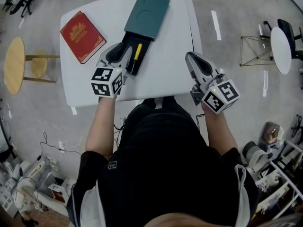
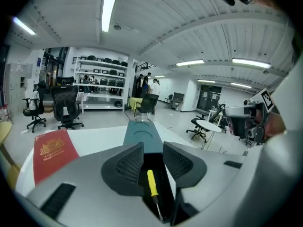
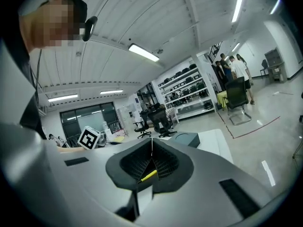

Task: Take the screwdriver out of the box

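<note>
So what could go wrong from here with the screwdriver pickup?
1. The left gripper, jaws open, aims at the screwdriver lying in the narrow open box; a jaw may catch the box wall and miss the thin handle.
2. The right gripper is shut and clear of the box, so the box could slide.

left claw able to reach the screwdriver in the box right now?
Probably yes. The tray is slid out of the box, the screwdriver lies uncovered in it, and the left claw is open over it, yellow handle showing between its jaws. The tray's narrow walls might crowd the jaws.
</note>
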Available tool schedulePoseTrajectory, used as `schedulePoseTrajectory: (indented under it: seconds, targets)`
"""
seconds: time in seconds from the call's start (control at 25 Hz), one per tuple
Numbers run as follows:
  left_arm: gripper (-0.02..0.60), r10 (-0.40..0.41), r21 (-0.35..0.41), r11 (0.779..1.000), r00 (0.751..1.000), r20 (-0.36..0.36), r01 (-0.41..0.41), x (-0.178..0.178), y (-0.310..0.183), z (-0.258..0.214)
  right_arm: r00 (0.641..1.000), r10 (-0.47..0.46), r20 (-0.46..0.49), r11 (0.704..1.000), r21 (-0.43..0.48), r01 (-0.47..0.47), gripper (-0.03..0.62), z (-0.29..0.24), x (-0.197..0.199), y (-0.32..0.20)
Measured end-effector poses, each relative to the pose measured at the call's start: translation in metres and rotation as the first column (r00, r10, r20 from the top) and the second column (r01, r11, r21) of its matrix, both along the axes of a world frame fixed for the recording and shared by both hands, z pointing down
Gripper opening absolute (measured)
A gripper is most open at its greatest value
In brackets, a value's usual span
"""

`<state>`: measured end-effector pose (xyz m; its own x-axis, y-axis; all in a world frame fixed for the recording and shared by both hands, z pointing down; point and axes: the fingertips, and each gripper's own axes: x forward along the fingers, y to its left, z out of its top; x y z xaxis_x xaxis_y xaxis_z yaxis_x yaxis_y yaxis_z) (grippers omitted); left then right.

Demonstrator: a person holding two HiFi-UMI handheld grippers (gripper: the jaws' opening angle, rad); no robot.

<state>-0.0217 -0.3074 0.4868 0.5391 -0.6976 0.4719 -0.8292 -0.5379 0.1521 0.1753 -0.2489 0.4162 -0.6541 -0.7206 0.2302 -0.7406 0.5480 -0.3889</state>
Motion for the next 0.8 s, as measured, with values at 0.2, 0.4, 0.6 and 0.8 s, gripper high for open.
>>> schedulePoseTrajectory:
  seconds: [0.2, 0.4, 0.6, 0.8]
  targets:
    - [0.156, 0.049, -0.107, 0.994, 0.994, 0.098, -0.039, 0.008, -0.006, 0.052, 1.000, 0.005, 0.000, 0.999, -0.053, -0.005, 0.029, 0.025, 0.010, -0.008]
    - [0.156, 0.097, -0.201, 0.977, 0.984, 0.151, -0.065, 0.013, -0.005, 0.093, 1.000, -0.006, 0.025, 0.997, -0.077, 0.008, 0.029, 0.042, 0.015, -0.012]
    - [0.156, 0.168, -0.290, 0.952, 0.961, 0.219, -0.100, 0.019, -0.005, 0.126, 1.000, 0.014, 0.020, 0.991, -0.131, -0.011, 0.029, 0.052, 0.019, -0.018]
    - [0.156, 0.240, -0.356, 0.925, 0.933, 0.269, -0.135, 0.022, -0.003, 0.151, 0.999, 0.014, 0.034, 0.992, -0.130, -0.009, 0.029, 0.061, 0.025, -0.014]
